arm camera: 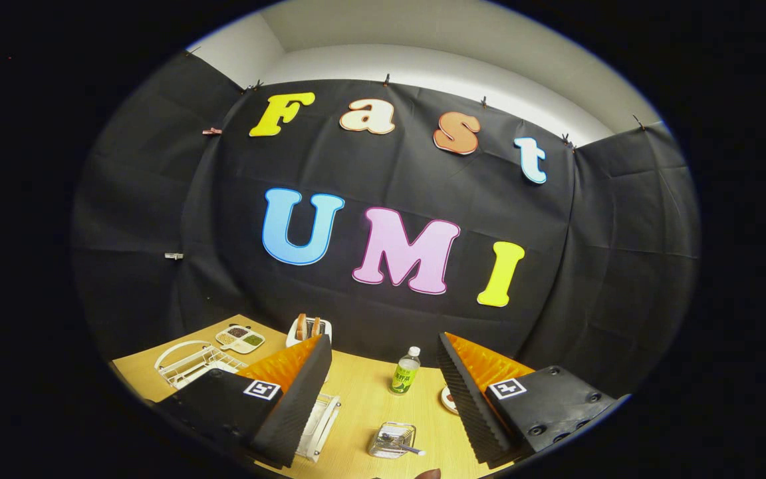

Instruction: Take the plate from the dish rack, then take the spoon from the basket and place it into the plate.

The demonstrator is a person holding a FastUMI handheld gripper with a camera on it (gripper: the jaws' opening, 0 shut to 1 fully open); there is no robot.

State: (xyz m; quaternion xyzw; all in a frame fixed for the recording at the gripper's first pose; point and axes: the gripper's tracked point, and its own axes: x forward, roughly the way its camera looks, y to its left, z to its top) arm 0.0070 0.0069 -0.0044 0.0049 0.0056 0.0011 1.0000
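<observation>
The gripper (383,392) hangs high above a wooden table (363,399) with its two fingers (300,392) spread wide apart, holding nothing, and open room between them. In that gap, near the table's close edge, sits a small clear basket (393,440) with the spoon (404,447) lying in it, its handle poking out toward the right. Just beyond the basket, farther along the table, a small bottle (406,370) with a green label stands upright by itself, well apart from the basket. Beside the right finger a small round thing (448,399) peeks out, too hidden to tell what it is. The left finger covers part of a white wire dish rack (320,426); the plate cannot be made out from here. Farther left lies another white wire rack (190,362), near the table's left edge. Beyond it, a white divided tray (240,338) holds small portions of food, and next to that, a white toaster (308,327) stands with slices of bread in it at the far edge. Black cloth walls close the booth behind and on both sides, with a pale ceiling above.
</observation>
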